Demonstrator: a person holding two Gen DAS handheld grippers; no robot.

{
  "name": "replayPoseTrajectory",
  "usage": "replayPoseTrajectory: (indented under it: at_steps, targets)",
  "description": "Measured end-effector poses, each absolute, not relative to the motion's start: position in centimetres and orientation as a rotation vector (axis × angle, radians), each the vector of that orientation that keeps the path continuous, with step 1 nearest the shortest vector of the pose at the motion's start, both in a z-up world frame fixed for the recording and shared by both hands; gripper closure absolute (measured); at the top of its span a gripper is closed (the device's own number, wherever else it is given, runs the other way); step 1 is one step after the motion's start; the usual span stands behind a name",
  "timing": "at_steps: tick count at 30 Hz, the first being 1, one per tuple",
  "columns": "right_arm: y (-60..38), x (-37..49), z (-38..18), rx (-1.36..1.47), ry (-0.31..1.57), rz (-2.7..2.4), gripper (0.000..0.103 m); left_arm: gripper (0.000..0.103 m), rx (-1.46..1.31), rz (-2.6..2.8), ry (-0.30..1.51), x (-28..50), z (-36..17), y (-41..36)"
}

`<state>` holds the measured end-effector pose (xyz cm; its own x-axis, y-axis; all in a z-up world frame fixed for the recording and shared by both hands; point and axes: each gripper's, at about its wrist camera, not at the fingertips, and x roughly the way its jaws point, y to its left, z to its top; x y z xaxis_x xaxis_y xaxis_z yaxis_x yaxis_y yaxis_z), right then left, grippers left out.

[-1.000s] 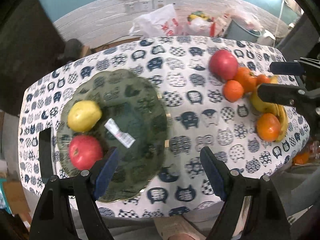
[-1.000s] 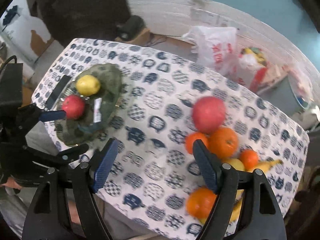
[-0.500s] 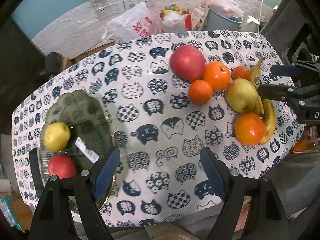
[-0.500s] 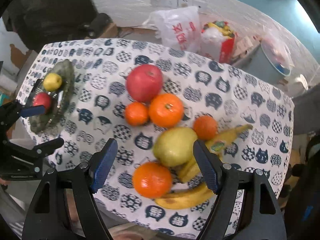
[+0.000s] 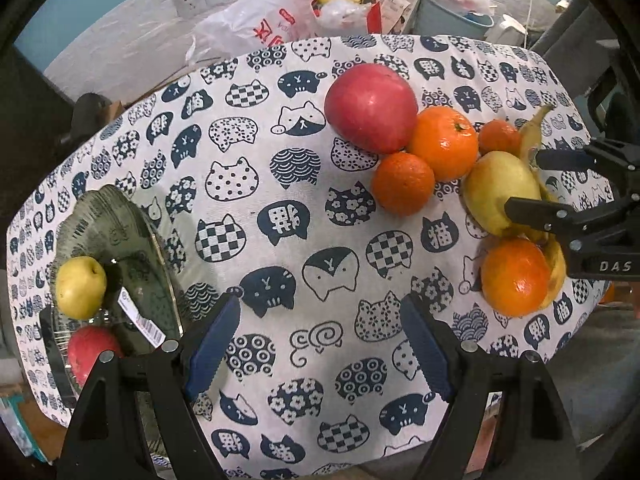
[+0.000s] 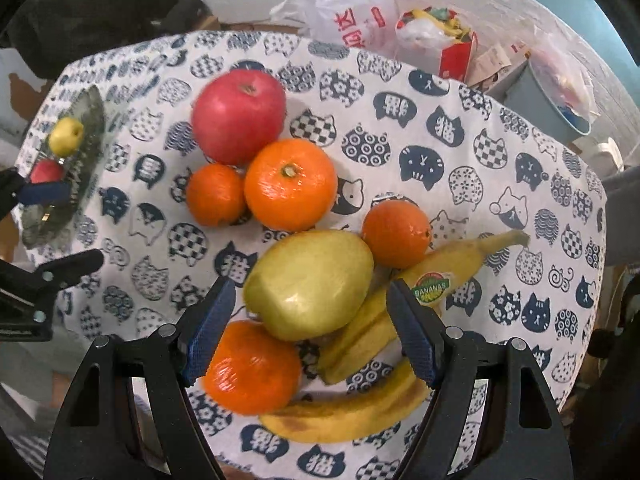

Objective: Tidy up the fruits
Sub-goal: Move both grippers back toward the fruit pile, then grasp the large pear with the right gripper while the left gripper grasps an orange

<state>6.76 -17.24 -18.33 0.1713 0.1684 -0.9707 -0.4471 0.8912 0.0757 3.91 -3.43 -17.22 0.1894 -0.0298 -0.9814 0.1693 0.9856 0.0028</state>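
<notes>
A green glass plate (image 5: 128, 232) at the table's left holds a small yellow pear (image 5: 81, 287) and a red apple (image 5: 92, 354). On the right lies a pile: a large red apple (image 6: 238, 116), several oranges (image 6: 291, 184), a yellow-green pear (image 6: 310, 284) and bananas (image 6: 436, 276). My right gripper (image 6: 310, 332) is open, its jaws either side of the pear, just above it. My left gripper (image 5: 320, 346) is open and empty over the bare cloth between plate and pile.
The table (image 5: 280, 216) wears a white cloth with dark cat prints. Behind its far edge stand plastic bags (image 5: 256, 28), a red snack box (image 6: 444, 48) and a grey bin (image 6: 552, 100). The floor drops off at the front edge.
Both grippers moved right, away from the plate. The right gripper closed in on the fruit pile and now straddles the pear. The plate slid to the left edge of both views.
</notes>
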Motion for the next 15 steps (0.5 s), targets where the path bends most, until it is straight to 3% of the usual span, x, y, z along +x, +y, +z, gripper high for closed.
replayPoseTrajectory:
  at_steps: [15]
  targets:
    - [-16.1,7.9,-22.4,-0.252,1.408,0.465,0.021,0.019,0.073,-0.142,1.413,7.1,-19.6,-4.2]
